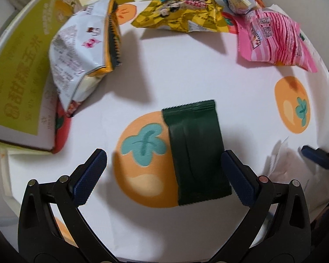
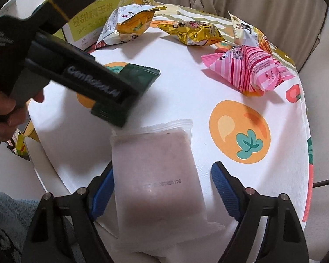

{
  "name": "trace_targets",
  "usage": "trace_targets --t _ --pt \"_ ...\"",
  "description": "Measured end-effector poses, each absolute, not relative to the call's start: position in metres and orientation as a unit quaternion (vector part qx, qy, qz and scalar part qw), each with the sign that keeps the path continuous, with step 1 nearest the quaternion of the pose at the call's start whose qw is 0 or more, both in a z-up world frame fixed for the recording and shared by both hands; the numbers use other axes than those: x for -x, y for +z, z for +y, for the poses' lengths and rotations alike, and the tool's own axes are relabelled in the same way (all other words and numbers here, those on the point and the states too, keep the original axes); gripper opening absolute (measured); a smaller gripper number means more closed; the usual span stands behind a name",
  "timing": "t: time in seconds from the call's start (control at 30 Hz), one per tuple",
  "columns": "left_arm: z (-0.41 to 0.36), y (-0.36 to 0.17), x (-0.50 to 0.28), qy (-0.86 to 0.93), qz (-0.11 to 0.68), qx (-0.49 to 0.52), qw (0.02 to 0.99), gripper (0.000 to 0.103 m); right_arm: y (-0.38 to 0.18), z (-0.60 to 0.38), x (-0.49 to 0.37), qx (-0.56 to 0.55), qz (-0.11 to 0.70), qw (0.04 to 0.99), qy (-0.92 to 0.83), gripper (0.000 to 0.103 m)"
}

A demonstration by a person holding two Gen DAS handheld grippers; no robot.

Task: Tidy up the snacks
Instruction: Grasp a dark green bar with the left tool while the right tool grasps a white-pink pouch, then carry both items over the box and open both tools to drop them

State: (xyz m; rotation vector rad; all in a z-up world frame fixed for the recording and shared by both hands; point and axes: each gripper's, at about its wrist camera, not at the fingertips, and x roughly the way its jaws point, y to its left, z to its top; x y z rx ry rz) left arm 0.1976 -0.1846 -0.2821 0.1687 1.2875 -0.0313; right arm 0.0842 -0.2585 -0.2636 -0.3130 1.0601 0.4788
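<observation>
left fingers (image 1: 163,166) spread over flat green packet (image 1: 197,151) | right fingers (image 2: 162,188) released, straddling frosted pouch (image 2: 158,179)

Two hand-held grippers point steeply down over the table; the left gripper (image 1: 164,168) has its black arms spread in a wide V, its dark-blue pads standing well apart, the right-hand pad (image 1: 236,175) just beside a dark green packet that lies between them, the other pad clear of it. The right gripper (image 2: 162,188) also stands parted, its blue pads (image 2: 224,188) flanking a translucent white packet without visibly pressing it; the left-hand pad sits close against the packet's edge. A person's left hand (image 2: 4,109) wraps the left gripper's grip.
</observation>
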Motion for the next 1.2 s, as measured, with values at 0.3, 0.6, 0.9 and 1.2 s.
trace_targets --t 0.3,0.6,0.9,1.2 --pt "-0.19 -0.282 -0.204 -0.069 0.606 -0.053 0.79 0.073 -0.264 -0.252 -0.087 0.143 0.5 0.823 0.227 0.074" --pt "-0.185 -0.269 -0.208 -0.108 0.601 -0.064 0.789 0.043 -0.266 -0.25 -0.09 0.141 0.502 0.821 0.234 0.068" --pt "-0.18 -0.281 -0.193 -0.113 0.599 -0.051 0.791 0.043 -0.266 -0.247 -0.089 0.151 0.505 0.815 0.24 0.068" --pt "-0.179 -0.268 -0.176 -0.116 0.589 -0.034 0.799 0.043 -0.255 -0.251 -0.087 0.12 0.497 0.831 0.22 0.058"
